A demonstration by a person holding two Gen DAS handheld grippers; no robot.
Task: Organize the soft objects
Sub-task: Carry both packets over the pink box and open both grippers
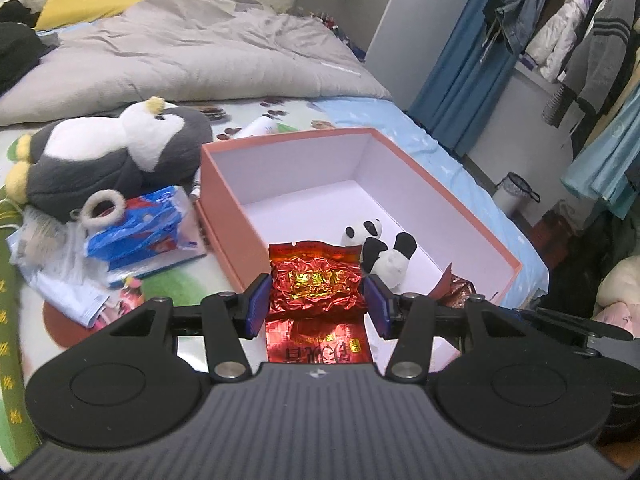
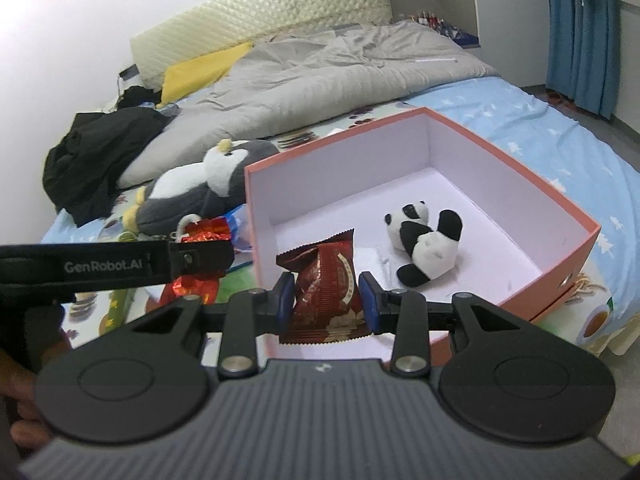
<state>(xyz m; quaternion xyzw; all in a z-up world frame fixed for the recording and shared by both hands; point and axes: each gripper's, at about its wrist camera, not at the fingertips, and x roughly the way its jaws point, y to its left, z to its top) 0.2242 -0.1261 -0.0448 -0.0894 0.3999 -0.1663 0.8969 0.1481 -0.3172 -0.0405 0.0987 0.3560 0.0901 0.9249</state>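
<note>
Pinching left: left gripper (image 1: 318, 300) jaws grip red foil packet (image 1: 316, 284), tilted down at the box (image 1: 224, 216).
Pinching right: right gripper (image 2: 325, 300) jaws grip brown snack packet (image 2: 326, 280).
Cut off: both packets' near ends.

1. Crinkled red-and-gold foil packet (image 1: 318, 284): glossy, creased all over, catching the light between blue, matt fingers (image 1: 256, 306).
2. Dark red snack wrapper with a crimped edge (image 2: 326, 292): smooth plastic film, a soft sheen.
3. Salmon-pink cardboard box (image 1: 222, 200): matt outside, smooth white paper lining inside.
4. Small black-and-white plush panda (image 2: 426, 244): short fuzzy pile.
5. Grey-and-white plush penguin (image 1: 112, 160): soft fleece, matt.
6. Pale grey quilted duvet (image 1: 192, 52): rumpled cloth, dull finish.
7. Black ribbed plastic gripper body (image 2: 320, 420): matt, with shiny metal rivets.
</note>
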